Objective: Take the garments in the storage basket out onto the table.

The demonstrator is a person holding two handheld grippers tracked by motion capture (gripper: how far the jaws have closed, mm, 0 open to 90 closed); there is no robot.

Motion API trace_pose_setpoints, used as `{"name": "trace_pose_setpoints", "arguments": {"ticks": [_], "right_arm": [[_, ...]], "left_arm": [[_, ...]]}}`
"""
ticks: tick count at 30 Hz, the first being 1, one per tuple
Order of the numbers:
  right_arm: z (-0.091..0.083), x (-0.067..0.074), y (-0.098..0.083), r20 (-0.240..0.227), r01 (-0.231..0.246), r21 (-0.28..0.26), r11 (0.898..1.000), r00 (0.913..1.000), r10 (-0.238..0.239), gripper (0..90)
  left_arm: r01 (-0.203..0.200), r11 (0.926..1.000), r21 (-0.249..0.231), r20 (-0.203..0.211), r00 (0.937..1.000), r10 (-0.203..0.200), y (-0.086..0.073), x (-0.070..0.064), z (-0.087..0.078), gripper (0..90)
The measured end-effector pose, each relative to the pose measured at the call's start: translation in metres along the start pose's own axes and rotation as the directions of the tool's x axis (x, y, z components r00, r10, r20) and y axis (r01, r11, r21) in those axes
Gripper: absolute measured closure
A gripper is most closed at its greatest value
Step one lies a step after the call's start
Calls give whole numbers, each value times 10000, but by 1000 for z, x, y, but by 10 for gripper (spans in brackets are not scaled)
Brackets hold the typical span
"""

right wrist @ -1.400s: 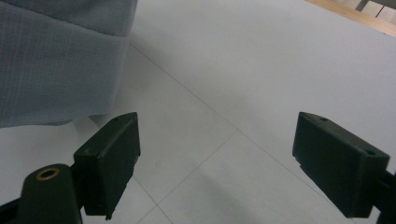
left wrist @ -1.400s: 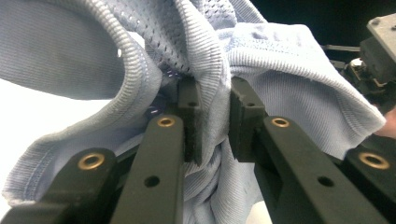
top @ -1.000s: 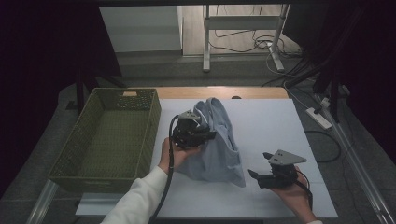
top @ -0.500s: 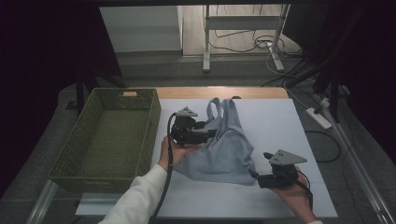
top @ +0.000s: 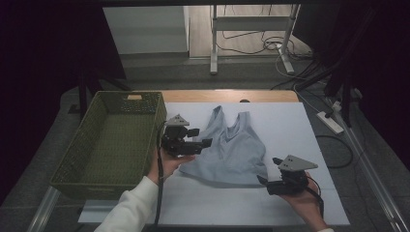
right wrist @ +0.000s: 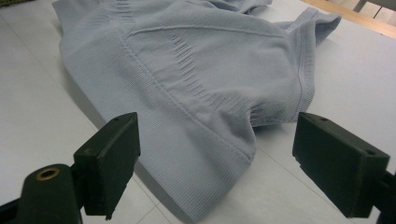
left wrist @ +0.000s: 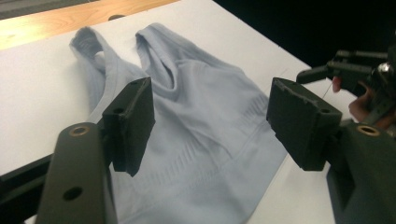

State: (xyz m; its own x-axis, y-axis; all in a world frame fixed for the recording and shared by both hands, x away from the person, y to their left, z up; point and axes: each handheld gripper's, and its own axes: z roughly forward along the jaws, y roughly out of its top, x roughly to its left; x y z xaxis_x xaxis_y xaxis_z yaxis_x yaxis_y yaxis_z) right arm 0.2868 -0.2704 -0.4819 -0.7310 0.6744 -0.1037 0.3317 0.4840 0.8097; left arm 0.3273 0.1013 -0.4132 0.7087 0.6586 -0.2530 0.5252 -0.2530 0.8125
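A pale blue tank top (top: 232,147) lies spread flat on the white table (top: 290,125), straps toward the far edge. My left gripper (top: 207,143) hovers at its left side. Its jaws have just been opening, and in the left gripper view (left wrist: 212,119) nothing is between them, with the top (left wrist: 196,135) beyond. My right gripper (top: 263,180) rests at the top's near right corner. In the right gripper view its jaws (right wrist: 215,154) stand wide open, the hem corner (right wrist: 196,93) lying on the table just ahead, untouched by the pads.
An empty green woven basket (top: 113,145) stands at the table's left side. A wooden strip (top: 227,95) runs along the far edge. On the floor to the right lie a power strip (top: 330,122) and cables.
The left gripper held the top bunched and folded over; it has let go and drawn back to the left. The top now lies spread flat. The right gripper has stayed put.
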Motion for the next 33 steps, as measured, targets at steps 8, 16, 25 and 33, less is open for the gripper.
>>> {"name": "trace_pose_setpoints", "arguments": {"ticks": [8,16,25,33], "right_arm": [[1,1,0,-7,-13,-69,10000,10000,13,152],[1,1,0,-13,-22,-71,10000,10000,22,152],[1,1,1,-26,-20,-63,10000,10000,19,152],[1,1,1,-23,-33,-60,10000,10000,33,151]], "left_arm": [[-140,9999,64,-119,9998,141,-9,-2,-12,326],[-3,10000,70,-37,10000,3,-16,1,-20,328],[-121,9999,88,-142,9998,122,-21,-1,-35,327],[12,10000,-23,-283,9996,-13,-30,3,-48,328]]}}
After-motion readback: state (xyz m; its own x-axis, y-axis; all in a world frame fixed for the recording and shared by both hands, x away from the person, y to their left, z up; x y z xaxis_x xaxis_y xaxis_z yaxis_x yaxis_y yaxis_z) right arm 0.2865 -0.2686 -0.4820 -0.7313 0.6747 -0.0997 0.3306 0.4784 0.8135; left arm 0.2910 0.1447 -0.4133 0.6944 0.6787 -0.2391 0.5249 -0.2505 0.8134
